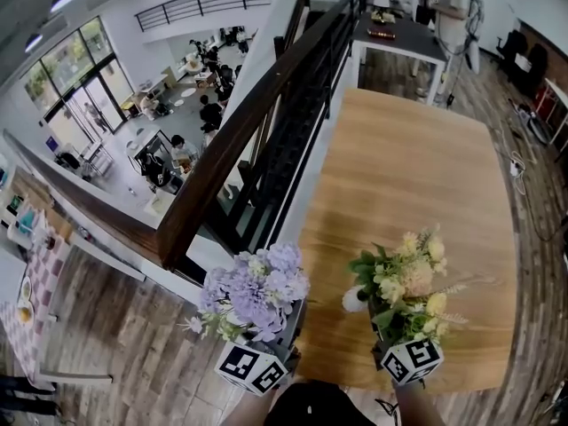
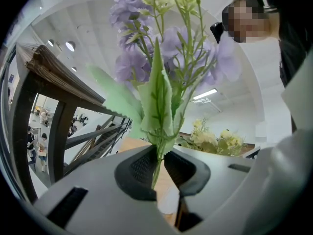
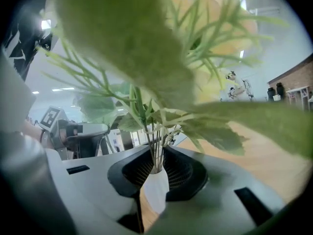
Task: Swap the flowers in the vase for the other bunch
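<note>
1. While both bunches stand upright, your left gripper (image 2: 159, 166) is clamped on the green stem of the purple fabric flower bunch (image 1: 256, 289), by the near-left edge of the light wooden table (image 1: 417, 167).
2. Your right gripper (image 3: 157, 168) is pinched tight on the thin stems of the cream-and-yellow flower bunch (image 1: 406, 282), over that table.
3. Left of the table runs a dark wooden handrail (image 1: 257, 131); beyond it lies a lower hall (image 1: 169, 78) with people (image 1: 211, 111).
</note>
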The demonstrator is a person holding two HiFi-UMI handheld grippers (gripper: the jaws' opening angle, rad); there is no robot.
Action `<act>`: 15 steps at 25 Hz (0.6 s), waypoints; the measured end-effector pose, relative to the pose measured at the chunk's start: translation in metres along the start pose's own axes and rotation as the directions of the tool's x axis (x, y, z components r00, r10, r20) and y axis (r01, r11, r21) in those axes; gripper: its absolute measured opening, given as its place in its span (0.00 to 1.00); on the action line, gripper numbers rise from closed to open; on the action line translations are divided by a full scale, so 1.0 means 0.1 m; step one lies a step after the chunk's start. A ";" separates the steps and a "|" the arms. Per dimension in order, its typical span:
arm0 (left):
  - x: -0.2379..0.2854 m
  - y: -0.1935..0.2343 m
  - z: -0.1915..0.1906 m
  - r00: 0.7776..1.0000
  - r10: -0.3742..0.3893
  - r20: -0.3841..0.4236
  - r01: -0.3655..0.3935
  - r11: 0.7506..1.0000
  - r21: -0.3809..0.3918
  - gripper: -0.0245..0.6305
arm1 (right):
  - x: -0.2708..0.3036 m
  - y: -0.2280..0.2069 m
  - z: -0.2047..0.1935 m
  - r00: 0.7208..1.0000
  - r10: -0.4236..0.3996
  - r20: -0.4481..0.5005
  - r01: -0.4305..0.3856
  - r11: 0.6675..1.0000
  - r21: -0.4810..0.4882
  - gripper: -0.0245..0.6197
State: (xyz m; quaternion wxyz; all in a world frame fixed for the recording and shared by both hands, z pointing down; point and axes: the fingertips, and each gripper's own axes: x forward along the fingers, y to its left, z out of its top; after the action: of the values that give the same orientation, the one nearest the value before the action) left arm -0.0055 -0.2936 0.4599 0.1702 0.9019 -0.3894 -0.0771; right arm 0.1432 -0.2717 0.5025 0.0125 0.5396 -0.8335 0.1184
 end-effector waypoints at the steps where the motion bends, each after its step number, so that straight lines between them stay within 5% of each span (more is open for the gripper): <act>1: 0.00 0.00 0.00 1.000 0.000 -0.001 0.000 1.000 -0.001 0.11 | 0.01 0.00 0.00 1.000 -0.001 -0.002 0.001 1.000 0.001 0.12; 15: -0.03 -0.06 -0.03 1.000 0.007 -0.005 -0.007 1.000 -0.003 0.11 | -0.02 -0.01 -0.04 1.000 0.008 -0.005 -0.008 0.999 0.044 0.19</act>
State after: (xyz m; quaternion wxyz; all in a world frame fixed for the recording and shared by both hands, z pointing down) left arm -0.0028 -0.2868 0.4610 0.1728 0.9004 -0.3922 -0.0746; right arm 0.1447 -0.2698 0.5068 0.0024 0.5360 -0.8329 0.1380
